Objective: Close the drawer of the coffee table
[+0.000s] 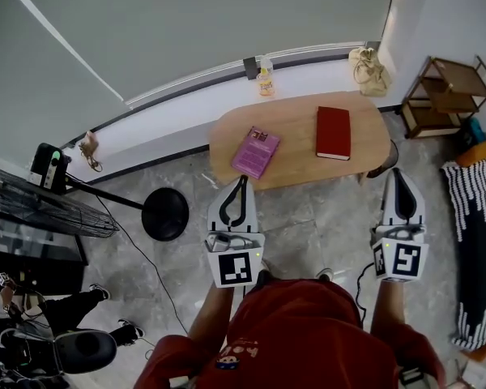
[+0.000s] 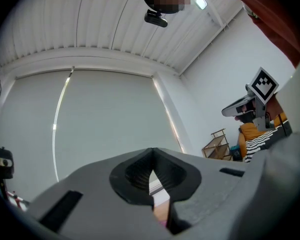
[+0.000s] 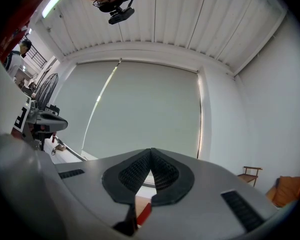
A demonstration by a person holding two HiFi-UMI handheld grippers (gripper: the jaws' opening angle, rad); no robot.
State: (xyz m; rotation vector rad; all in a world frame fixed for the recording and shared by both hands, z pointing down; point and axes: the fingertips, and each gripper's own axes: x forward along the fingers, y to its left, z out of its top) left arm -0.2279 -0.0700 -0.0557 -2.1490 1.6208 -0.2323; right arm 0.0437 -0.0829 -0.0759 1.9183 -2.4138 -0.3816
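Note:
The oval wooden coffee table [image 1: 296,154] stands ahead of me in the head view. No drawer front shows in any view. My left gripper [image 1: 241,180] hovers over the table's near left edge, its tips close to a pink book [image 1: 256,151], and its jaws are shut on nothing. My right gripper [image 1: 395,172] hangs just off the table's right end, also shut and empty. In the left gripper view the pads [image 2: 140,174] meet at the tip. In the right gripper view the pads [image 3: 135,173] meet too, with a sliver of the red book [image 3: 144,214] below.
A red book [image 1: 333,132] lies on the table's right half and a bottle [image 1: 265,78] stands behind it by the wall. A fan base [image 1: 164,214] sits left on the floor, a wooden shelf [image 1: 449,96] and a striped cushion [image 1: 478,233] to the right.

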